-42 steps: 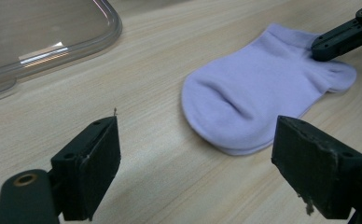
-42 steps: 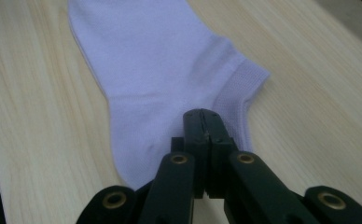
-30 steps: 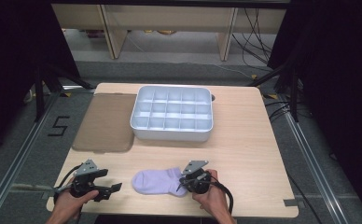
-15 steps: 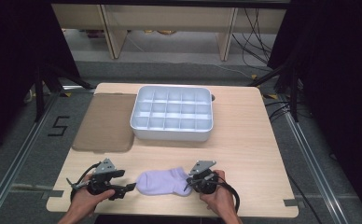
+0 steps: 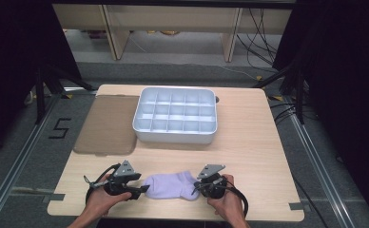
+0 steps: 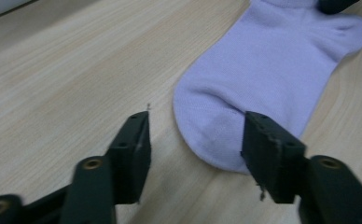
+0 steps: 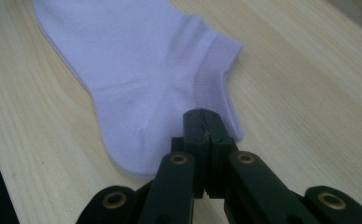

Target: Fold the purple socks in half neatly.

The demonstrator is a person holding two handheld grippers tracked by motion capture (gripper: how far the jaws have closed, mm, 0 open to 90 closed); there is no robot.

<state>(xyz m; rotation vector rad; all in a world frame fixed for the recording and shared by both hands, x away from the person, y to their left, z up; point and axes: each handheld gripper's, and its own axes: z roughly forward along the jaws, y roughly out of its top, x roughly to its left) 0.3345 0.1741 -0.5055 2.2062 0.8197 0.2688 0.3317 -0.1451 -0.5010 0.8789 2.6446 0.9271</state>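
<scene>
A pale lilac sock lies flat near the table's front edge, toe to the left and cuff to the right. My left gripper is at the toe end. In the left gripper view its jaws stand apart and have just been closing, with the sock's toe partly between them and the pads clear of it. My right gripper is at the heel end. In the right gripper view it is shut, pinching the sock between heel and cuff.
A white tray divided into several compartments stands at the middle back of the wooden table. A flat brown mat lies to its left. Bare wood stretches to the right of the sock.
My left gripper has slid right along the table's front to the sock's toe, and its jaws have narrowed. The right gripper and the sock have barely moved.
</scene>
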